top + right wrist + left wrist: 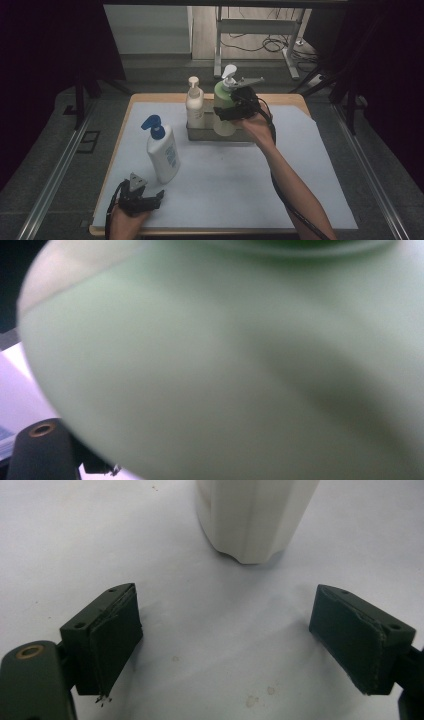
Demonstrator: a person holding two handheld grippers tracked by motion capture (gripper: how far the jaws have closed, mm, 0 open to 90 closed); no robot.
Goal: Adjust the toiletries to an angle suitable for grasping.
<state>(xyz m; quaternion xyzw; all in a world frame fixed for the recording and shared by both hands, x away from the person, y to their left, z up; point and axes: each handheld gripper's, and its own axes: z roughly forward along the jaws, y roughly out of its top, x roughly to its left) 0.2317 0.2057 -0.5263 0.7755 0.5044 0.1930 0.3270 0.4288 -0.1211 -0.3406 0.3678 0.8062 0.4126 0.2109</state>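
Note:
A pale green pump bottle (pixel 223 94) with a white pump head stands tilted at the right end of a grey metal tray (pixel 199 134). My right gripper (pixel 227 113) is shut on its body from the right side. In the right gripper view the green bottle (pixel 240 365) sits close between the jaws and hides them. A white pump bottle (pixel 194 105) stands upright in the tray's left end. My left gripper (pixel 151 201) rests open near the table's front left corner. Its jaws (pixel 235 650) are wide apart over the white sheet, just short of the base of a white bottle (pixel 252 520).
A white bottle with a blue pump (pixel 163 152) stands upright at front left, beside my left gripper. A white sheet (pixel 235 175) covers the wooden table (pixel 150 97). Beyond the far edge stand a metal frame (pixel 255 25) and floor cables.

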